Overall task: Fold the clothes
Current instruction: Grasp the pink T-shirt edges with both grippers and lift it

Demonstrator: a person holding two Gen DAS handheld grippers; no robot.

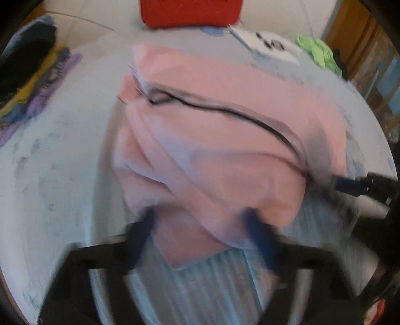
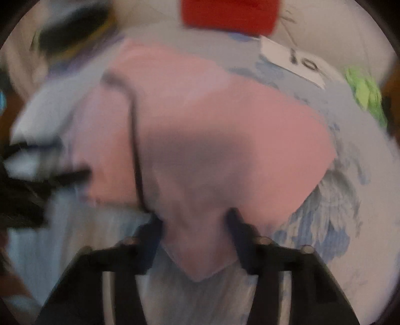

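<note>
Left tongs [image 1: 201, 220]: fingers are seen apart, with the pink garment [image 1: 225, 125] edge between them; contact is lost in blur.
Right tongs [image 2: 193, 220]: likewise spread astride a corner; pressure cannot be told.
Pink garment: laid crumpled on the pale blue surface [image 1: 50, 162].
Red item [image 1: 190, 12]: cut off at the top.

the left gripper [image 1: 200, 220], black-framed with dark blue fingers, points steeply down, its jaws parted in the blurred view. the right gripper [image 2: 195, 220], built the same, also tilts steeply down, jaws apart in its own blurred view.
</note>
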